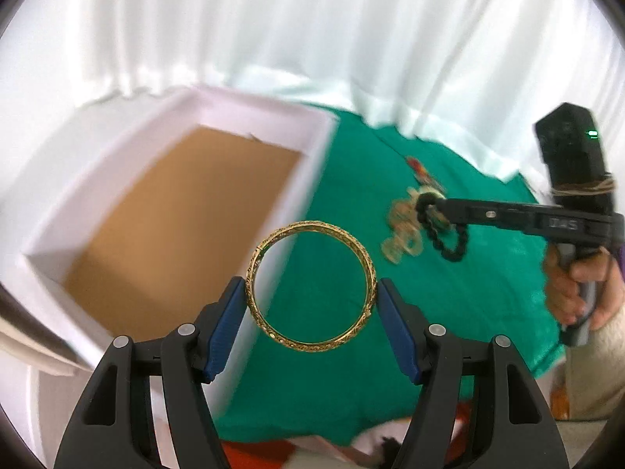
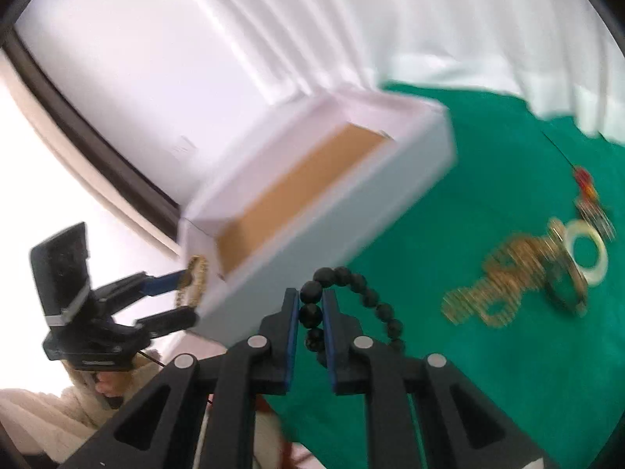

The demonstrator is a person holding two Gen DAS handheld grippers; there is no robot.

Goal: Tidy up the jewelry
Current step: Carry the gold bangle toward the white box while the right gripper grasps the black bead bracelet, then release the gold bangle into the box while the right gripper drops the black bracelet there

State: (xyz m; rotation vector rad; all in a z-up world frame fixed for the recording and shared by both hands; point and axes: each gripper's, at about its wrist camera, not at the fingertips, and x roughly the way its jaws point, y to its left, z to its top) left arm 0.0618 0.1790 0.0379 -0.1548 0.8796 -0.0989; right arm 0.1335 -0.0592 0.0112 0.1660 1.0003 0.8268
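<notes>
My left gripper (image 1: 311, 297) is shut on a gold bangle (image 1: 269, 326), held in the air by the near right wall of a white box (image 1: 308, 174) with a brown cardboard floor. My right gripper (image 2: 311, 308) is shut on a black bead bracelet (image 2: 367, 293), which hangs to the right above the green cloth (image 2: 488, 371). In the left wrist view the right gripper (image 1: 429, 211) holds the beads (image 1: 455, 244) near a pile of gold jewelry (image 1: 402, 234). In the right wrist view the left gripper (image 2: 183, 289) holds the bangle (image 2: 195, 277) at the box's near corner.
On the cloth lie gold chains (image 2: 504, 289), a white ring (image 2: 586, 256), a dark bangle (image 2: 566, 285) and a red-orange piece (image 2: 586, 187). White curtain (image 1: 312, 19) hangs behind. Red fabric (image 1: 258, 455) lies at the near edge.
</notes>
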